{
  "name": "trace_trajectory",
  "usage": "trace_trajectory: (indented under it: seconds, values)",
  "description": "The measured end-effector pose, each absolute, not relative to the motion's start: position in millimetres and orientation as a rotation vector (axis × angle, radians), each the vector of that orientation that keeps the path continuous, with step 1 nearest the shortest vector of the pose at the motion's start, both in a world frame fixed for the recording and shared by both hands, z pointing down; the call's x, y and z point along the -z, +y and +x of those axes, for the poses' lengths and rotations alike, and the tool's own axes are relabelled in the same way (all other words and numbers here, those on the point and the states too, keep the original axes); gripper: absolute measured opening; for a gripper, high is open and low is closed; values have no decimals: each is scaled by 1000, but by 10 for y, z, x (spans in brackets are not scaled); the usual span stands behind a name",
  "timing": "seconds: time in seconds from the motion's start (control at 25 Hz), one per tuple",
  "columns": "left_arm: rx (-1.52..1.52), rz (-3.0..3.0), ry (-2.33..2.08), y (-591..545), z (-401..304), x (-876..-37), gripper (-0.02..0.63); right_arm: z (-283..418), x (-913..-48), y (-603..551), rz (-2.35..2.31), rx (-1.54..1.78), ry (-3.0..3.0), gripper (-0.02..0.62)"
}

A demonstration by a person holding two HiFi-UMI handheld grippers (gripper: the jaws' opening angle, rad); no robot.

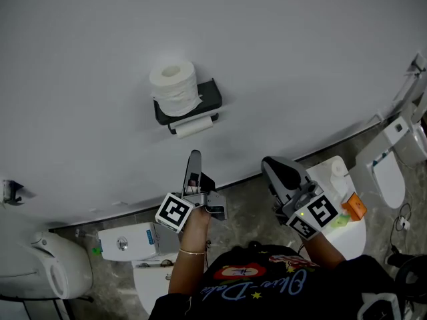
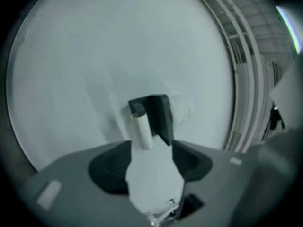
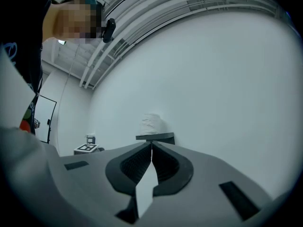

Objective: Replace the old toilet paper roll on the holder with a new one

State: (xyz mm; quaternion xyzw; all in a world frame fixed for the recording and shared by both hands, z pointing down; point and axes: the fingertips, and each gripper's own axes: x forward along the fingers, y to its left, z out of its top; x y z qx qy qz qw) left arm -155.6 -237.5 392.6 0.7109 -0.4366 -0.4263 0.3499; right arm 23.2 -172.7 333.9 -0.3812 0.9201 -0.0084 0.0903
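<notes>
Nearest the person, the left tool point(image 1: 200, 182) stands below the black wall-mounted paper holder point(image 1: 210, 99), well apart from it. Its jaws are spread wide with nothing in them, and its own view looks between them at the holder. The right tool point(image 1: 275, 167) is below and to the right of the holder, jaws pressed together and empty.

Farther off, on the pale grey wall point(image 1: 80, 59), the spent, nearly bare whitish tube point(image 1: 193, 127) hangs under the holder's shelf. The full white toilet paper roll point(image 1: 175, 85) stands upright on top of that shelf.

Nothing looks swapped yet, so this reads as the approach to pulling the old tube. Next, the left tool likely needs to reach the tube, close gently on it and slide it off sideways without knocking the new roll down.
</notes>
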Motion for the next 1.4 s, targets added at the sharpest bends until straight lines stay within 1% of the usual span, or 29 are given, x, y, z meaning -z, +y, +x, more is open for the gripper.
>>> trace_trajectory:
  seconds: [0.04,0.08,0.16,0.32,0.64,0.68,0.84,1.08,1.4]
  values:
    - [1096,1817,-1158,-2494,-1573,-3966,282,270,-3335,-1744,-1149,20,2729,14]
    - [1087,1780,-1183,-2600,-1589,-4019,302,309,-3336,-1754,-1164,19,2722,14]
    - [1122,1683,-1169,-2770,-1606,-4087,319,374,-3353,-1754,-1188,22,2714,14]
    - [1233,1577,-1123,-3005,-1686,-4106,319,495,-3395,-1749,-1228,29,2705,14]
    - [1263,1544,-1143,-3266,-1697,-4128,318,632,-3414,-1820,-1274,34,2692,14]
    - [1258,1556,-1153,-3276,-1686,-4117,304,643,-3415,-1831,-1279,35,2690,14]
    - [1246,1631,-1177,-3299,-1624,-4003,184,695,-3421,-1880,-1300,41,2685,14]
    - [1232,1631,-1101,-3368,-1375,-4000,170,771,-3403,-1893,-1322,29,2672,14]
    - [1101,1707,-1025,-3517,-733,-4019,170,988,-3409,-1847,-1396,25,2633,14]
